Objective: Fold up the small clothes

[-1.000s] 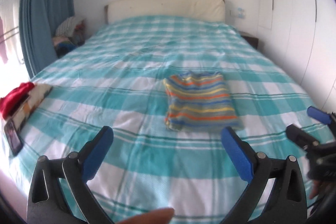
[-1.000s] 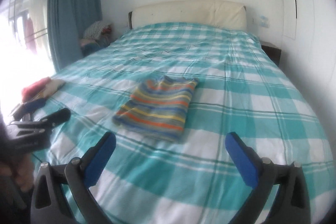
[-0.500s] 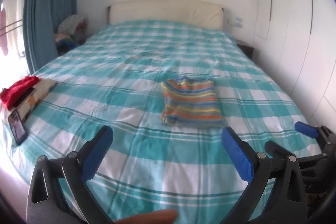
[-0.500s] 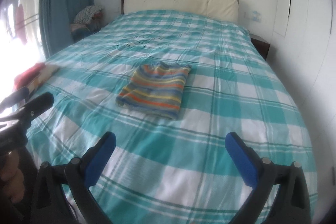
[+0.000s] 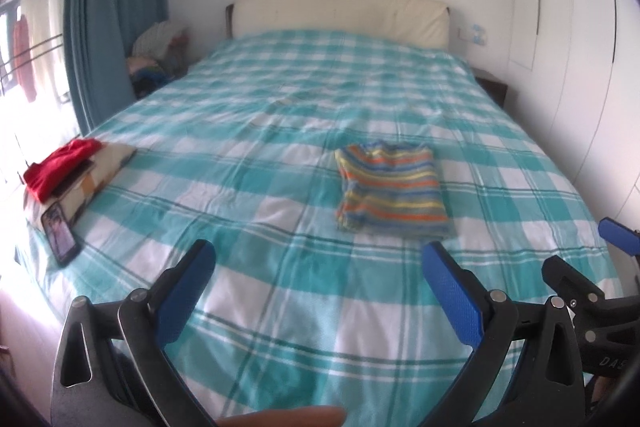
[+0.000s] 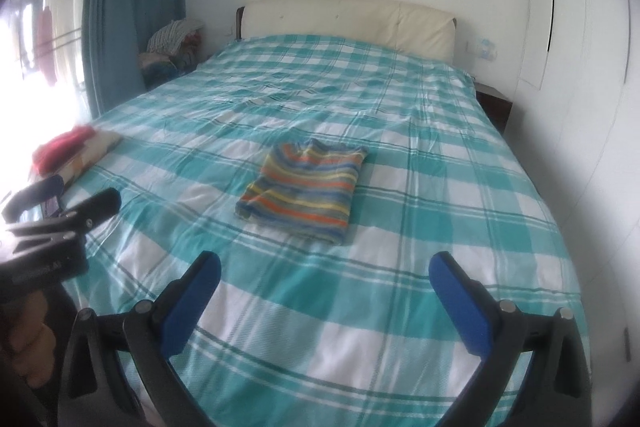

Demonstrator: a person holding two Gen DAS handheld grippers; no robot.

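A small striped garment (image 5: pixel 390 197), in orange, yellow, blue and grey, lies folded into a neat rectangle on the teal checked bedspread (image 5: pixel 280 131); it also shows in the right wrist view (image 6: pixel 306 191). My left gripper (image 5: pixel 318 259) is open and empty, held above the foot of the bed, well short of the garment. My right gripper (image 6: pixel 326 269) is open and empty too, also back from it. Each gripper shows at the edge of the other's view: the right one (image 5: pixel 592 259), the left one (image 6: pixel 60 201).
At the bed's left edge lie a red cloth (image 5: pixel 60 163) on a patterned cloth and a dark phone (image 5: pixel 60 231). A cream headboard (image 5: pixel 340 13), a teal curtain (image 5: pixel 116 7), a pile of clothes (image 5: pixel 158 51) and white wardrobe doors (image 5: pixel 580 27) surround the bed.
Both grippers have pulled back and up from the bed, so the folded garment looks smaller and farther. Both stay open and empty; the garment has not moved.
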